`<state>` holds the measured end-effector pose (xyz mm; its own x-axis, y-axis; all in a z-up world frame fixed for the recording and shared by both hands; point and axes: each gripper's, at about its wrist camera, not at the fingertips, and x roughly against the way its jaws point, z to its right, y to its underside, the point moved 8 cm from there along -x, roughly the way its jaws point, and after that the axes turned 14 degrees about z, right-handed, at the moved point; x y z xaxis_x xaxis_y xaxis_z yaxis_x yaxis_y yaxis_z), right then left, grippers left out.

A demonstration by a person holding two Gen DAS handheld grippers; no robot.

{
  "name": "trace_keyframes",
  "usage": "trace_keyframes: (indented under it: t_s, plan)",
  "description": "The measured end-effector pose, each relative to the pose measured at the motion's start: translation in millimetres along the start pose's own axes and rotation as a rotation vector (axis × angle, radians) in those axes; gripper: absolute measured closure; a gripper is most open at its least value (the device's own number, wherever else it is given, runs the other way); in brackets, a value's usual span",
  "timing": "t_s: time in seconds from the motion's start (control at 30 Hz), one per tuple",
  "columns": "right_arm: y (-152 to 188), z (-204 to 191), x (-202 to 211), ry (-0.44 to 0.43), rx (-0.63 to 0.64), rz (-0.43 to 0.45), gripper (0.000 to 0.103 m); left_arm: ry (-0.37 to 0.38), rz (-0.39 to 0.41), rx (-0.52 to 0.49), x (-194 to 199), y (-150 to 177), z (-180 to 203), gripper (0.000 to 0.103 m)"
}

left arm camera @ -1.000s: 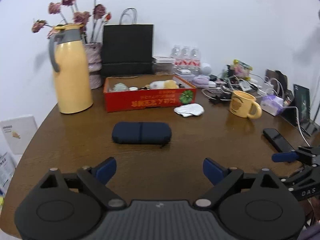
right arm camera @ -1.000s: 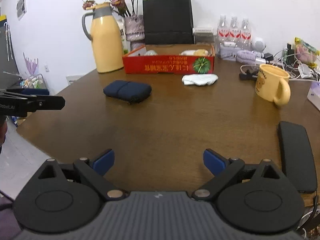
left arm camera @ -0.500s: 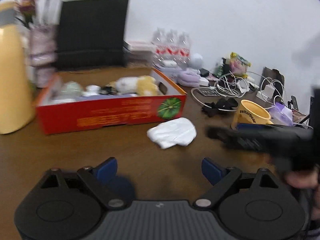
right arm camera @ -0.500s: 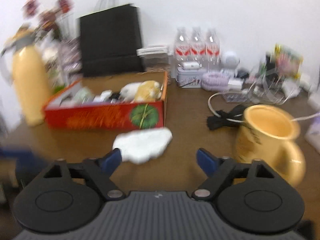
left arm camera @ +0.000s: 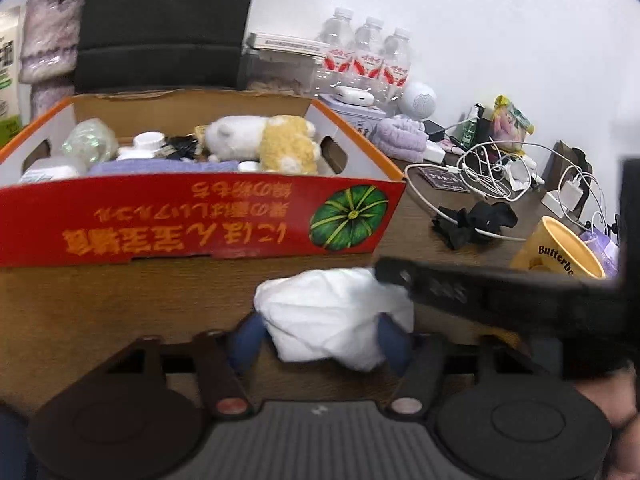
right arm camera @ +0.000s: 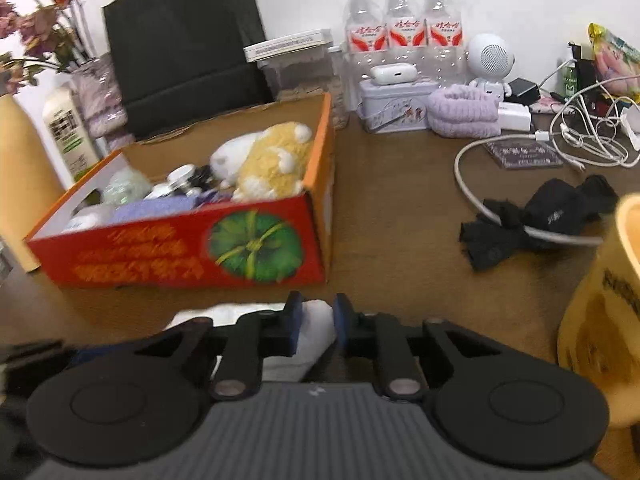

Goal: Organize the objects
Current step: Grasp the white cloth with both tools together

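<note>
Since a second ago both grippers have advanced from the near table edge to the white cloth (left arm camera: 332, 316) lying just before the red box (left arm camera: 192, 220). The left gripper (left arm camera: 320, 340) has just been closing, its pads flanking the cloth; the right gripper (right arm camera: 314, 320) has just been closing and pinches one end. The box holds a plush toy (left arm camera: 264, 142), a purple cloth and small jars.

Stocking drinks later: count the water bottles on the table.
3: the water bottles stand in a row against the wall, left, middle, right, behind the tin. More may be hidden.
</note>
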<state>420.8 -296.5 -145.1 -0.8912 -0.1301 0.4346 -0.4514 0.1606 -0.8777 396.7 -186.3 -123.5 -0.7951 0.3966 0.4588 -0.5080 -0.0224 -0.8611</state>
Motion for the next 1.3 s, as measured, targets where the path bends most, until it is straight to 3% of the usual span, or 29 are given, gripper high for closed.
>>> trace_keyframes:
  t_s: [0.03,0.1,0.17,0.3,0.4,0.53,0.63,0.77,0.87,0.97,1.0,1.07,1.23,1.3]
  plan:
    - [4.8,-1.2,8.7,0.008,-0.003,0.005,0.086,-0.001,-0.002,0.002,3.0,1.8,-1.4,0.059]
    - [12.3,-1.2,25.8,0.022,-0.014,0.02,0.088,-0.034,0.004,0.008,13.5,5.5,-7.4,0.091]
    - [18.3,-2.2,45.2,0.02,-0.043,0.033,0.091,-0.04,0.019,0.023,30.3,7.6,-10.7,0.097]
    - [27.7,-11.9,94.3,-0.033,-0.095,0.054,0.094,0.011,0.061,0.03,87.3,16.5,-2.6,0.101]
    - [43.9,-32.8,134.1,-0.078,-0.037,0.046,0.094,0.022,0.078,0.037,131.9,28.1,-2.0,0.101]
    - [78.5,-64.7,188.8,-0.126,0.042,0.04,0.094,-0.036,0.061,0.061,186.3,56.4,-18.8,0.102]
    - [105.4,-89.7,221.7,-0.169,0.071,0.041,0.094,-0.134,0.041,0.061,214.5,78.1,-34.2,0.101]
    - [118.6,-103.3,234.0,-0.205,0.081,0.026,0.094,-0.181,0.054,0.01,235.6,95.0,-37.1,0.099]
    - [116.8,-109.2,231.4,-0.222,0.119,0.014,0.094,-0.186,0.049,0.068,242.2,103.2,-45.3,0.085]
    - [119.8,-113.5,232.7,-0.203,0.161,0.015,0.093,-0.209,0.066,0.115,251.6,104.6,-55.4,0.064]
    - [119.9,-112.5,233.3,-0.193,0.16,0.021,0.089,-0.219,0.077,0.12,255.8,103.6,-57.7,0.056]
    - [117.7,-109.7,235.1,-0.178,0.15,0.027,0.079,-0.219,0.105,0.123,266.5,104.3,-61.4,0.049]
    - [115.9,-108.4,242.9,-0.172,0.165,0.041,0.061,-0.167,0.097,0.141,269.4,111.8,-55.1,0.047]
    - [118.9,-108.3,239.5,-0.17,0.163,0.028,0.061,-0.164,0.094,0.124,264.6,113.8,-51.8,0.047]
